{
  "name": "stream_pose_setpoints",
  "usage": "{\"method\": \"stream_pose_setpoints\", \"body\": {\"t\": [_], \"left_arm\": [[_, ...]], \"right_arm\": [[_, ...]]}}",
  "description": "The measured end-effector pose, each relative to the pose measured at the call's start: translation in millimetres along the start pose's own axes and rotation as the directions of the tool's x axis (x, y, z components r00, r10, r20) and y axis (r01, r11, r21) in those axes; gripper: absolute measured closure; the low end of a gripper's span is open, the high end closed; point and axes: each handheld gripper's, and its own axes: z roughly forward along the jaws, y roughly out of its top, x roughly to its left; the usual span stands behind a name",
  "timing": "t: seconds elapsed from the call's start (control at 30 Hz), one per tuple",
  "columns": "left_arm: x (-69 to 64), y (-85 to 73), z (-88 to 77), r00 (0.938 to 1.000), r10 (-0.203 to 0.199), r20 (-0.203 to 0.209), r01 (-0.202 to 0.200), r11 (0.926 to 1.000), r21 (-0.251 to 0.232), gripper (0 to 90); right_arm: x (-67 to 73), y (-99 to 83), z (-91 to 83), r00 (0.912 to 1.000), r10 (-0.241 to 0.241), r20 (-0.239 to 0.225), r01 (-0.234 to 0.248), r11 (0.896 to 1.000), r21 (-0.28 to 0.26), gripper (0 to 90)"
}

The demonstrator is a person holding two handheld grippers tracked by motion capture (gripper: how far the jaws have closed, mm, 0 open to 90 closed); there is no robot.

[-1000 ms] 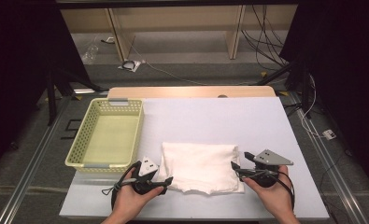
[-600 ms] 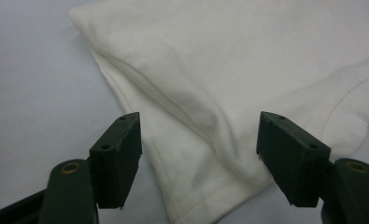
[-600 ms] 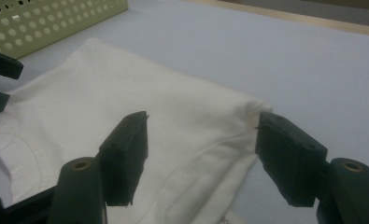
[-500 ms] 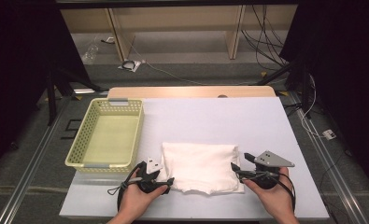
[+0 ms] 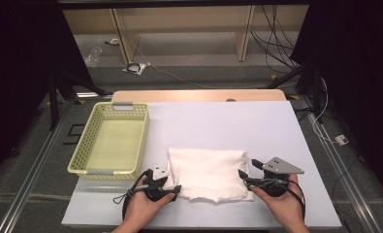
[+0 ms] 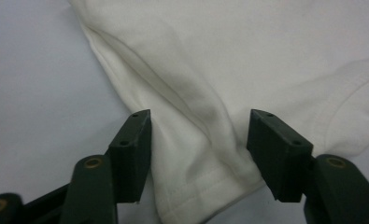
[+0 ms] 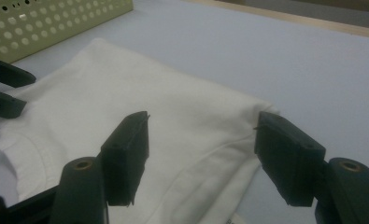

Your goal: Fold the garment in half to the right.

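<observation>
White folded garment [image 5: 209, 173] lies on the tabletop [image 5: 237, 124]. Left gripper [image 6: 198, 149] fingers have just been closing around its corner; right gripper [image 7: 203, 154] fingers stand apart. Uneven pinching may unfold layers.

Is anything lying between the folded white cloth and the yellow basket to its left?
Nothing visible: bare table separates the folded white cloth from the yellow basket. The left gripper straddles the cloth's near-left corner.

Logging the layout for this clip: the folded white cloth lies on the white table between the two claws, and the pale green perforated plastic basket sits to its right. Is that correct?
One detail is wrong. In the high view the pale green perforated plastic basket sits to the left of the folded white cloth, not its right. The cloth does lie on the white table between the left claw and right claw.
</observation>
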Motion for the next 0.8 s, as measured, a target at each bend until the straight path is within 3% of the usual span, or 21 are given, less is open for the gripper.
{"method": "stream_pose_setpoints", "body": {"t": [0.27,0.43,0.8], "left_arm": [[6.6,1.9,-0.5,0.9997,-0.01,0.024,0.009,0.9999,0.007,64.0],[1.7,0.9,-0.3,0.9991,0.021,0.036,-0.021,0.9998,-0.001,76.1],[3.1,0.4,-0.3,0.9981,0.025,0.057,-0.024,0.9997,-0.007,81.4]], "right_arm": [[2.9,1.9,0.4,0.9998,-0.019,-0.012,0.019,1.0,-0.023,38.3],[3.8,1.3,1.5,0.9996,-0.022,-0.016,0.022,1.0,-0.014,38.3],[5.0,1.6,2.6,0.9993,-0.029,-0.024,0.029,1.0,-0.006,38.3]]}}
